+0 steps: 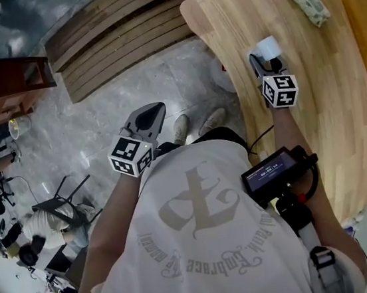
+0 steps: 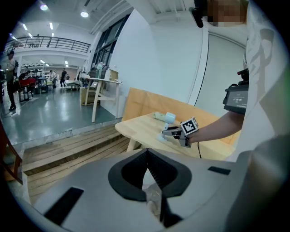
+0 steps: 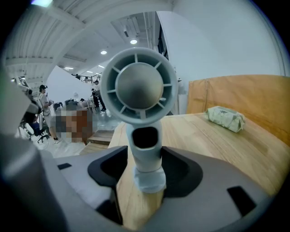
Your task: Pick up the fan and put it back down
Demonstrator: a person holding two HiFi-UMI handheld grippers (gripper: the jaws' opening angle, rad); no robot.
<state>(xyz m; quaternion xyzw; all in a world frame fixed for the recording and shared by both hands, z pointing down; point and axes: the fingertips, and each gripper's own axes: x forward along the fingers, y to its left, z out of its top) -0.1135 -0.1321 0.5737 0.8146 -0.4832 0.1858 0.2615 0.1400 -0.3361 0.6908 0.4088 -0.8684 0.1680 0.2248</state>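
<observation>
Head view showed a pale wooden table (image 1: 317, 91) with a rounded end and visible grain, set above a grey polished floor (image 1: 99, 120) and bordered by slatted wooden steps (image 1: 121, 30). A soft green packet (image 1: 309, 4) lay near the far end of the table, well apart from the fan (image 1: 268, 49); nothing stood between them. The fan was a small hand-held unit of smooth light-grey plastic, with a round grille of radial ribs around a domed hub, a slotted neck and a cylindrical handle. It stood upright on the table near the edge on the person's side, its foot apparently on the wood. The right gripper (image 1: 265, 64), of matt grey plastic with black inner pads, was spread to the width of the handle, and the right gripper view showed both pads against it, just above the foot. The left gripper (image 1: 147, 118) was held off the table, over the floor and in front of the person's body, its jaws pressed together with nothing between them. A black device with a lit screen (image 1: 274, 174) hung at the person's chest.
</observation>
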